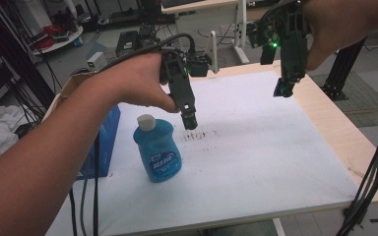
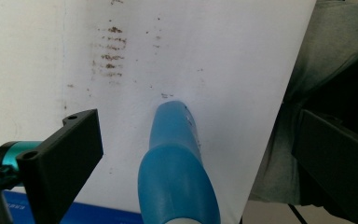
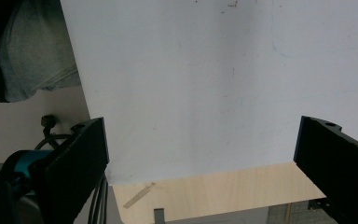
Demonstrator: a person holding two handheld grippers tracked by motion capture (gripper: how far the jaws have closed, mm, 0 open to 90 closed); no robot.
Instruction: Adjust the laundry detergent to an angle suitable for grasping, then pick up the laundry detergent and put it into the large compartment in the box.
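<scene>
**Hovering over the blue bottle with both jaws wide**

Holding my left hand-held gripper (image 1: 190, 120) in the air just beside the blue bottle (image 1: 158, 153), I see its jaws spread wide and nothing between them. In the left gripper view the bottle (image 2: 177, 172) rises between the two black jaws, but neither jaw touches it. The bottle stands upright on the white sheet (image 1: 256, 147) that covers the table (image 1: 334, 132), toward the left edge and a little nearer to the near edge than to the far one. Its white cap (image 1: 146, 121) is on. Just beside the bottle, toward the middle of the table, there are brown stains (image 1: 197, 134) on the sheet. A blue box (image 1: 104, 142) stands close behind the bottle at the left edge.

My right hand-held gripper (image 1: 283, 91) hangs high near the far right corner, also spread and empty, well apart from the bottle.

I judge that the next move is a grasp on the bottle, and here is the risk. The bottle is tall with a rounded, smooth body, so if I close the jaws too high or off the middle, it may slip or tip over. If one jaw arrives first, it can push the bottle against the blue box or toward the left edge. The cables (image 1: 86, 196) of the left gripper hang near the bottle and could also catch it when I lower my hand.
</scene>
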